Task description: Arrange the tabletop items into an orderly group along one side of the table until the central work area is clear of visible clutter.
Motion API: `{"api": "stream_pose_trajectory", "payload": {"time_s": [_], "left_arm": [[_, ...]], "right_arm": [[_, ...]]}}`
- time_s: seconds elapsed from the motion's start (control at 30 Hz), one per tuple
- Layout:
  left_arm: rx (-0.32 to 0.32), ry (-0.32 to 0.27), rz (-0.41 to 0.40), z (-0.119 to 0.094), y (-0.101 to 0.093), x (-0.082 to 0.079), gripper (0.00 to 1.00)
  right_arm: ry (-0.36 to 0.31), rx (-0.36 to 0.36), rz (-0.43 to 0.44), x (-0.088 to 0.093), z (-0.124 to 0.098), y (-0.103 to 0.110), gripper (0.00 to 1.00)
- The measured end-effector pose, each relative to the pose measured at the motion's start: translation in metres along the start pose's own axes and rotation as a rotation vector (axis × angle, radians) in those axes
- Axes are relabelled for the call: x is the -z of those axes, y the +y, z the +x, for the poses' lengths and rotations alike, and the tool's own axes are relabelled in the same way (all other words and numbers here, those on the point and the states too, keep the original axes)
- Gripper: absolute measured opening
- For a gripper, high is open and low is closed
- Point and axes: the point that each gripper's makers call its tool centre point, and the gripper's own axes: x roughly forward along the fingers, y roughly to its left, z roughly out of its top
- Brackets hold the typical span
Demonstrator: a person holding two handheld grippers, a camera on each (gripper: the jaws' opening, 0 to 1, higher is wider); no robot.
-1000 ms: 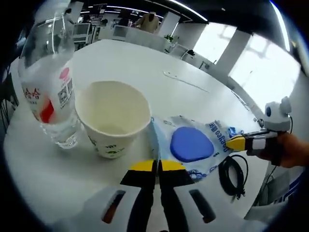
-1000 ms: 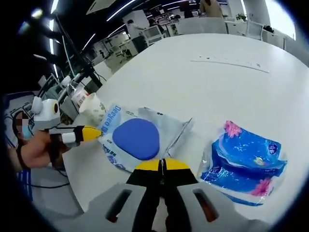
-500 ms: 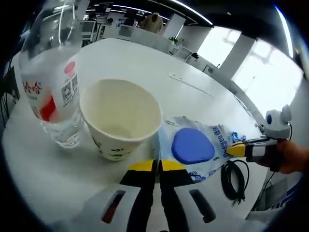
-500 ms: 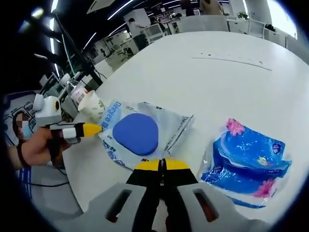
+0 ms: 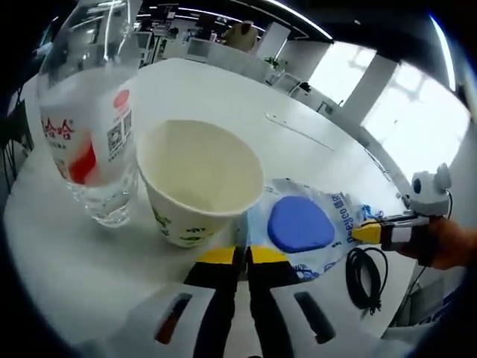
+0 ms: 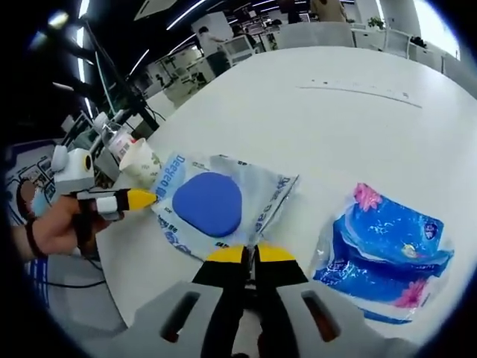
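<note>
In the left gripper view, the left gripper (image 5: 238,256) is clenched on the wipes pack (image 5: 302,225), beside a paper cup (image 5: 195,179) and water bottle (image 5: 86,119) near the worktop (image 5: 223,89) edge.

In the right gripper view, the right gripper (image 6: 250,254) pinches the pack's opposite edge, so its long axis runs between both claws; a blue tissue pack (image 6: 387,250) lies just beside.

Clear water bottle (image 5: 89,127) standing beside paper cup (image 5: 197,183) — wipes pack (image 5: 302,227) lying flat, tissue pack (image 6: 387,257) lying apart.

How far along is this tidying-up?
Partly done. The water bottle and paper cup already stand side by side near the table's edge. In hand: both hand-held grippers, left and right, are pinching the wet-wipes pack, which lies beside the cup. The blue tissue pack lies apart, untouched.
</note>
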Motion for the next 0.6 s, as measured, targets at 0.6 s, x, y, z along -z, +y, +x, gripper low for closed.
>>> {"api": "stream_pose_trajectory", "payload": {"time_s": [0.6], "left_arm": [[0.032,-0.043,-0.030,-0.016,0.000,0.003,0.15]], "right_arm": [[-0.009,-0.014,-0.017,0.018,-0.018,-0.004,0.16]]}}
